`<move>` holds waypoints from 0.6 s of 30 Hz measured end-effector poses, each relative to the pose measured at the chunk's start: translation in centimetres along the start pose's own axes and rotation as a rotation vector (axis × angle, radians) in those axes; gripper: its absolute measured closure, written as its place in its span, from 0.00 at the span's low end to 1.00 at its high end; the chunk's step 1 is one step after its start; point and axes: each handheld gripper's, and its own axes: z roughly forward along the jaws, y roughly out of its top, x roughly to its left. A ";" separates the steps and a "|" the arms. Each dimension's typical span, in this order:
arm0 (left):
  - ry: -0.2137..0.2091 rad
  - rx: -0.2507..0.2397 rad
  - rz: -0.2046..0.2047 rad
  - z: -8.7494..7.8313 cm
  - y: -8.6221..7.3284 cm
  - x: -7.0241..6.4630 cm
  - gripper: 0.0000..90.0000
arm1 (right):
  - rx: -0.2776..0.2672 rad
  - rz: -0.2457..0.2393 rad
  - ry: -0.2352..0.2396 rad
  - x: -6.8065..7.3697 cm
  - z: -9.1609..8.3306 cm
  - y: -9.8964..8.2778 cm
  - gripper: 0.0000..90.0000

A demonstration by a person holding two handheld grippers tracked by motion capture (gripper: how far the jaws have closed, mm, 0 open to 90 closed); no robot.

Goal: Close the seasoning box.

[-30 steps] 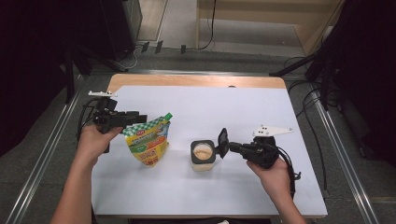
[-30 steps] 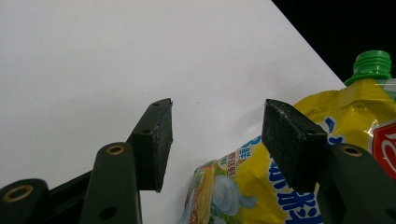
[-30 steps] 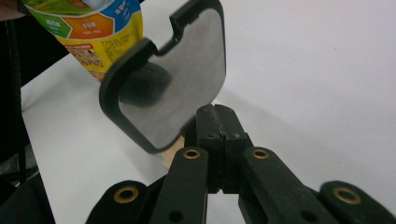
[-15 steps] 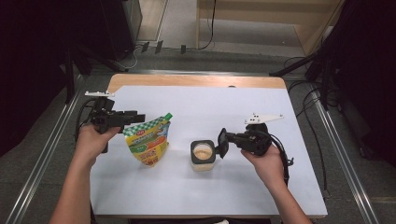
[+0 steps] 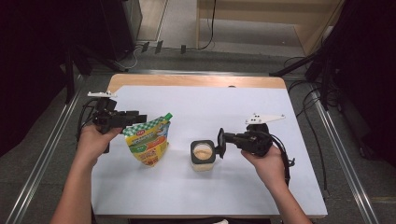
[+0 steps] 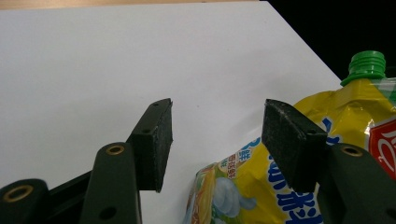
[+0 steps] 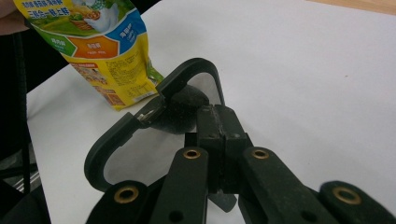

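Right gripper (image 5: 226,139) first, nearest me: its jaws are clenched on a black round plastic lid with a curved loop (image 5: 219,143), held on edge. My right hand (image 5: 266,163) lies low at five o'clock on the white table top (image 5: 289,191), forearm running back toward me and the gripper pointing to nine o'clock. Just beside the lid, at nine o'clock, stands the small open clear jar of beige powder (image 5: 203,156), mouth up. I judge that short gap is what any recapping would turn on, and my right hand is the nearer one.

Farther on at nine o'clock, the yellow-and-green printed pouch with a green screw cap (image 5: 147,140) has its long axis running from one to seven o'clock. My left gripper (image 5: 139,120) hangs at its upper corner, jaws parted and not pressing.
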 end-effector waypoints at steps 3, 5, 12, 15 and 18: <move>0.003 0.016 0.001 0.2 -0.1 0.0 0.48 | -0.021 -0.010 0.000 0.3 -0.1 0.1 1.00; 0.007 0.025 -0.003 0.2 -0.1 0.0 0.48 | -0.036 -0.020 0.004 0.6 -0.2 0.2 1.00; 0.000 0.018 -0.004 0.1 -0.1 0.0 0.48 | -0.019 -0.024 0.015 1.0 0.2 0.3 1.00; -0.002 0.017 -0.002 0.1 -0.1 0.0 0.48 | -0.013 -0.025 0.021 1.2 0.5 0.2 1.00; -0.003 0.014 -0.006 0.0 -0.1 0.0 0.48 | -0.024 -0.009 0.038 1.2 0.7 0.1 1.00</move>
